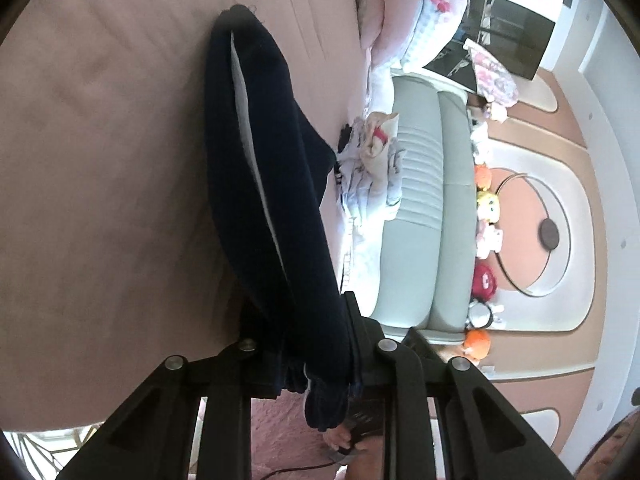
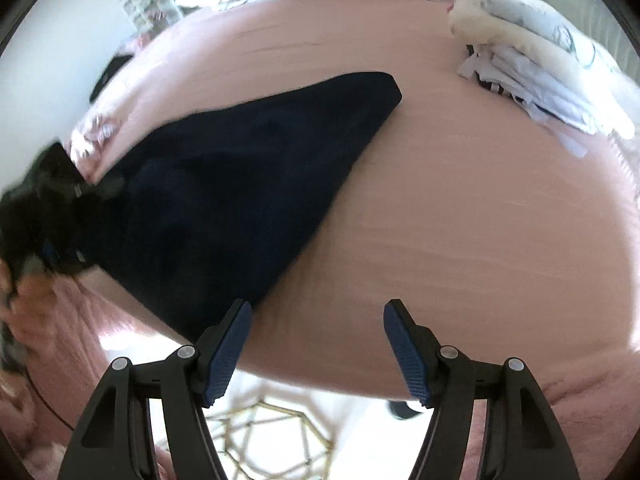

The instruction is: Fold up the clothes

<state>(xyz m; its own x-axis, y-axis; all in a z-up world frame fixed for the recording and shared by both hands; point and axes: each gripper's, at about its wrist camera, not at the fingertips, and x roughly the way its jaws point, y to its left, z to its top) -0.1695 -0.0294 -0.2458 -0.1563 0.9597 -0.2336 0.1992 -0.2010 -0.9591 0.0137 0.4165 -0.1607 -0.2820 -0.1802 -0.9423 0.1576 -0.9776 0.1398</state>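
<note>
The left gripper's [image 1: 316, 344] pads were buried in the dark garment [image 1: 256, 168], so where they pressed the cloth could not be seen. Below it, a hand [image 1: 340, 438] showed only in part, behind the gripper's frame. From the right gripper [image 2: 318, 320], the garment's [image 2: 224, 184] far-left end dissolved into a dark smear where the left gripper [image 2: 44, 216] was too blurred to make out. Up and to the right, a pile of pale clothes [image 2: 540, 80] ran off past the rim. Far ahead of the left gripper, small toys [image 1: 486, 208] were too tiny to identify.
</note>
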